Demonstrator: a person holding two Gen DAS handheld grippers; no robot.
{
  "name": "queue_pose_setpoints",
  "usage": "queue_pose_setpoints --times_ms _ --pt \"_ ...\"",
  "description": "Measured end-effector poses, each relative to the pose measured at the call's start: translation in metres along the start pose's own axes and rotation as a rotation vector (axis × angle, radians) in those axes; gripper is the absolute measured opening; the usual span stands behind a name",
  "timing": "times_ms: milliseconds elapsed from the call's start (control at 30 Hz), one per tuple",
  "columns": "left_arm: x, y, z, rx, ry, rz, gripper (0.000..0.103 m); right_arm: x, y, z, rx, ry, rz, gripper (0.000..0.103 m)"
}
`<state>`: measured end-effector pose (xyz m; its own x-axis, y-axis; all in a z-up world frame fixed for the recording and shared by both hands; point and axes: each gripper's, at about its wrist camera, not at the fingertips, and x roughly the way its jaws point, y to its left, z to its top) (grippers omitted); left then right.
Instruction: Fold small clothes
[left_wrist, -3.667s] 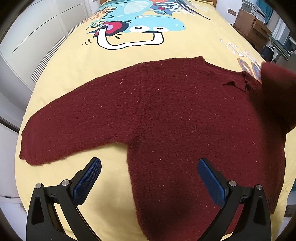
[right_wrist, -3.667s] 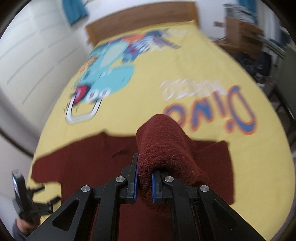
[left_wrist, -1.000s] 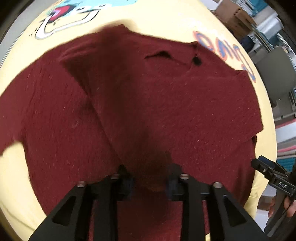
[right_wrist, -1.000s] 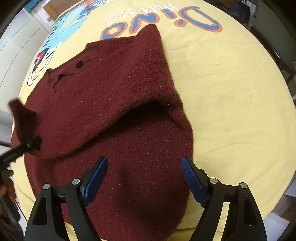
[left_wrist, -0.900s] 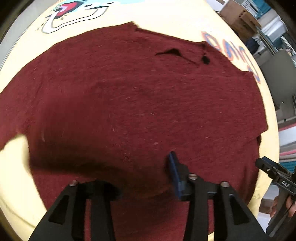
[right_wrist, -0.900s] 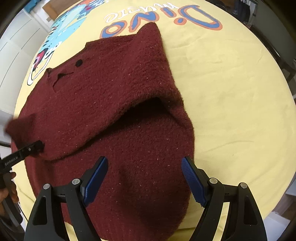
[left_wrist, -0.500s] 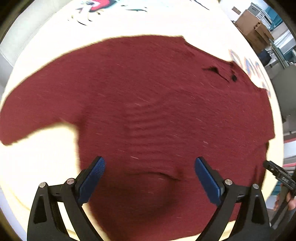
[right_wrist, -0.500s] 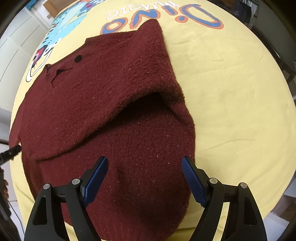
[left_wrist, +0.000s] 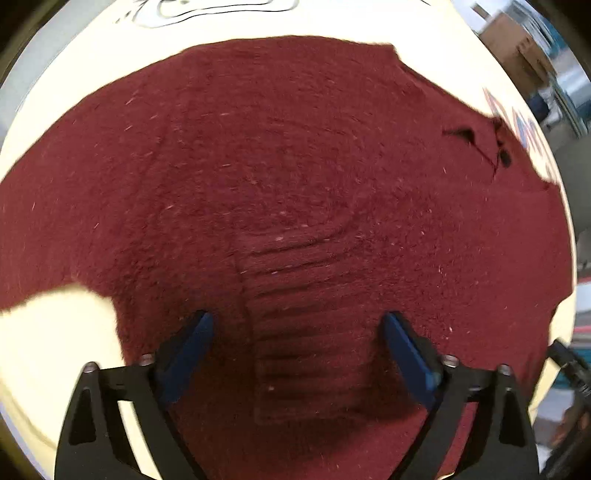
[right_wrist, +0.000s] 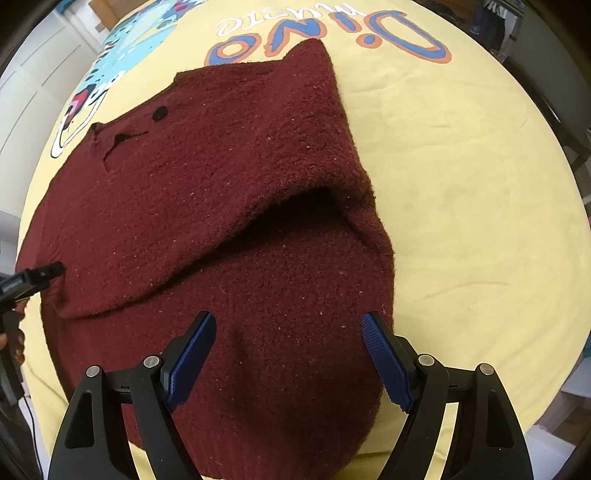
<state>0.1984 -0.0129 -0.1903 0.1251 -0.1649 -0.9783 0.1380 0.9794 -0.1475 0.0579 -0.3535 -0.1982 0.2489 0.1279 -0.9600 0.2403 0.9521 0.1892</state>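
A dark red knitted sweater (left_wrist: 295, 147) lies on the yellow dinosaur bedsheet (right_wrist: 461, 147). Both sleeves are folded in over its body. In the left wrist view the ribbed cuff (left_wrist: 295, 295) of one sleeve lies flat on the body. My left gripper (left_wrist: 297, 325) hangs just above that cuff; its jaws are closing, and the blue pads (left_wrist: 192, 343) stand apart from the knit. My right gripper (right_wrist: 288, 325) is open over the sweater's (right_wrist: 221, 166) lower body, beside the other folded sleeve (right_wrist: 332, 155). Nothing is held by either gripper.
The left gripper's tip (right_wrist: 33, 277) and a hand (right_wrist: 14, 343) show at the left edge of the right wrist view. Bare sheet lies to the right of the sweater. Cardboard boxes (left_wrist: 517, 48) and furniture stand beyond the bed.
My left gripper let go of the sleeve, which now lies across the sweater's body, and opened wide while moving over it. The right gripper stayed open and in place.
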Motion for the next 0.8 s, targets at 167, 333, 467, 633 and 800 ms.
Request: queue_pose_setpoints --times_ms 167,333,467,633,800 --pt "0.005 -0.025 0.005 0.067 0.008 0.002 0.022 0.000 -0.004 0.003 0.005 0.000 -0.018 0.082" --pt "0.004 -0.045 0.011 0.117 0.002 -0.016 0.011 0.001 -0.012 0.006 0.033 -0.003 -0.019 0.082" --pt "-0.032 -0.033 0.026 0.108 -0.060 -0.081 0.010 0.000 -0.019 0.010 0.048 -0.009 -0.024 0.082" --pt "-0.082 -0.027 0.060 0.136 -0.205 -0.066 0.010 -0.007 -0.021 0.023 0.047 -0.032 -0.033 0.082" --pt "-0.069 -0.003 0.061 0.136 -0.231 -0.033 0.010 -0.006 -0.026 0.054 0.068 -0.084 -0.025 0.082"
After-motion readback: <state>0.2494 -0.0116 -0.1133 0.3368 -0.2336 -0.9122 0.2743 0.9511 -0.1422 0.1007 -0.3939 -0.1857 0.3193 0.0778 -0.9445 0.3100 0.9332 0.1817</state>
